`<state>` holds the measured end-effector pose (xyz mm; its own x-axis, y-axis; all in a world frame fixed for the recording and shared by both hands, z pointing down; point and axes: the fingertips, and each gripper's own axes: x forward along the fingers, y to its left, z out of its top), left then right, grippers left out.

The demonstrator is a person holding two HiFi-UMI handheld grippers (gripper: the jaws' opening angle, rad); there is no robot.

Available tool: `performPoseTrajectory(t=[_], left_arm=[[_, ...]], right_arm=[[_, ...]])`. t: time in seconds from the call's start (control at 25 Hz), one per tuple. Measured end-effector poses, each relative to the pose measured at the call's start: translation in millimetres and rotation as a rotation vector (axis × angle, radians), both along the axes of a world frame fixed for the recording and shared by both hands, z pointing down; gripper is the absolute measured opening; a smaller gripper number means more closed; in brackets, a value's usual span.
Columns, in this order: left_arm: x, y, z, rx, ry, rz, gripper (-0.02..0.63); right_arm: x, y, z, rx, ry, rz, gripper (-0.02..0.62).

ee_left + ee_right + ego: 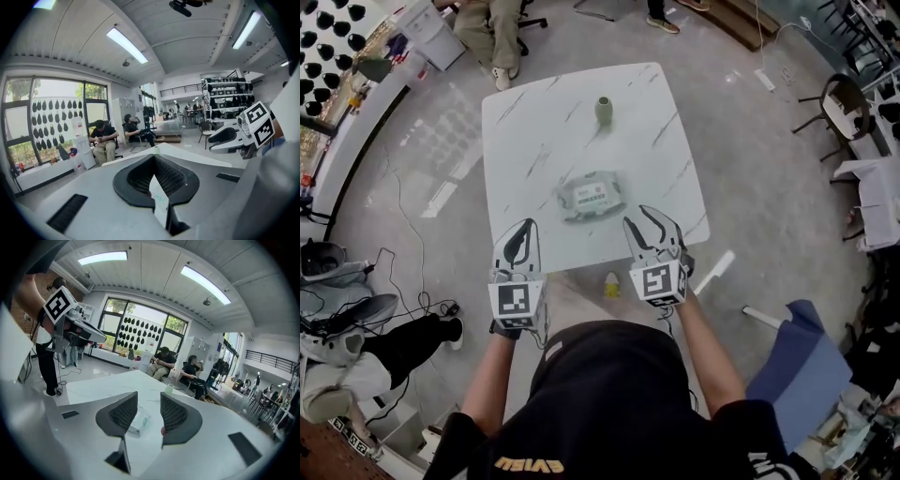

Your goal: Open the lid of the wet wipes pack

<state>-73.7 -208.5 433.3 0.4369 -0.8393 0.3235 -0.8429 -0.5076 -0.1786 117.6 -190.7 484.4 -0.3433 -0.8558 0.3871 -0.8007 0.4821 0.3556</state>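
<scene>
Fingers: left gripper [517, 246] closed, right gripper [652, 234] wide, both empty | soft white wet wipes pack [592, 198] beyond them | you pin it, hook rectangular lid [594, 192].

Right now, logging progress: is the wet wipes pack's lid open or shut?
Shut, as far as shows: the wet wipes pack lies flat on the table, no flap raised.

Grey floor [769, 159] all round; marble worktop [534, 122] at centre; chair [844, 103] upper right; windows [140, 326] and strip lights [205, 283] in the upper frame.
</scene>
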Motion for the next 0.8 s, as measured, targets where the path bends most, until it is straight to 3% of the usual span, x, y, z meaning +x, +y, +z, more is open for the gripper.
performPoseTrajectory(t=[0.16,0.44,0.8], left_arm=[[-3.0,-34.4,48.4,-0.083,0.080,0.038,0.018],[5.6,-65.1,103.7,-0.176,0.067,0.095,0.018],[6.0,-75.8,171.8,-0.289,0.053,0.109,0.018]], right_arm=[[-22.9,-25.2,23.1,0.025,0.061,-0.002,0.143],[-60.2,-53.0,73.4,-0.040,0.193,-0.067,0.139],[-72.6,-74.1,143.1,-0.144,0.278,-0.113,0.138]])
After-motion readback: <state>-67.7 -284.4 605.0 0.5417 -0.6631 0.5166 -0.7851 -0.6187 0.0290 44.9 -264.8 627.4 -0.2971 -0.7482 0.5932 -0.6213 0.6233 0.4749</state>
